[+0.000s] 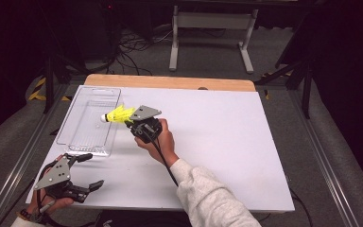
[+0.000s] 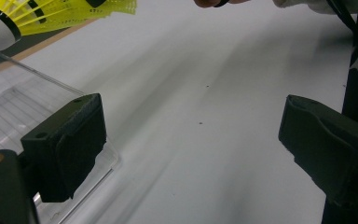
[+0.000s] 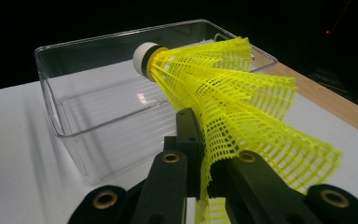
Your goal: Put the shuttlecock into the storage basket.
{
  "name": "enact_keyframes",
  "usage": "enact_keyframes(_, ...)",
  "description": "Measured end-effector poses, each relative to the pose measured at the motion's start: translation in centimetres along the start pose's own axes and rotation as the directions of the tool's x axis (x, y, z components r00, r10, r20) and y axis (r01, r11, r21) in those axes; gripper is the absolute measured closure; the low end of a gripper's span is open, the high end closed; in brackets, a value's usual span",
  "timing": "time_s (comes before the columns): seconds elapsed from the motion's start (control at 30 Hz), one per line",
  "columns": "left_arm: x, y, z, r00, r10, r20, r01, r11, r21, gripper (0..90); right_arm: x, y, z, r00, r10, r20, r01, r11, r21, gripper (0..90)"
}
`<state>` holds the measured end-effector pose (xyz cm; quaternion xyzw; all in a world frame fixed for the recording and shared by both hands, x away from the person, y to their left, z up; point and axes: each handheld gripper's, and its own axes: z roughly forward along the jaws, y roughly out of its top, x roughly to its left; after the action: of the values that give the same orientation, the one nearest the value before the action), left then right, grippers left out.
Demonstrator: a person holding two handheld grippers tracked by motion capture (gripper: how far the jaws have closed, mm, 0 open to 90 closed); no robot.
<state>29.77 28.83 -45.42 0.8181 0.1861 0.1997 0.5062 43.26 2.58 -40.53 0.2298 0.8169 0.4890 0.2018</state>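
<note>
While the right gripper (image 1: 133,122) clamped the yellow shuttlecock (image 1: 118,115) by its mesh skirt, the white cork tip hung over the clear plastic bin (image 1: 86,137). Near the table's (image 1: 227,142) front edge, the left gripper (image 1: 88,171) held its jaws wide around nothing.

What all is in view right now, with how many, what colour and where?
Shuttlecock: one, yellow mesh skirt, white tip, pinched in the right claw over the bin's near rim.
Bin: one, clear plastic, far left of the table, nothing lying inside.
Table: one, white top with a wooden far edge.
Metal frame: one, grey, on the floor behind the table.
Cables: several, black, on the floor behind.
Left claw: black, open, near left corner, holding nothing.
Right claw: black, shut on the shuttlecock's skirt.
Sleeve: one, grey-white, right arm.
</note>
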Motion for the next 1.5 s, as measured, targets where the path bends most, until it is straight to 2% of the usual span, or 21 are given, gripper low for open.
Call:
enact_keyframes(0.67,0.1,0.1,0.2,0.9999,0.001,0.011,-0.001,1.0,-0.006,8.3,1.6,3.2,3.2,0.9952,-0.068,-0.069,0.07,0.997,0.026,88.0)
enact_keyframes(1.2,0.1,-0.1,-0.1,0.9999,0.002,0.015,-0.002,1.0,-0.008,8.3,2.8,4.2,5.8,0.988,-0.091,-0.125,0.099,0.993,0.065,88.0)
enact_keyframes(1.5,0.1,-0.3,-0.5,0.9999,-0.006,0.01,0.006,0.9999,-0.014,8.4,3.9,4.4,7.2,0.9812,-0.109,-0.159,0.126,0.987,0.101,88.0)
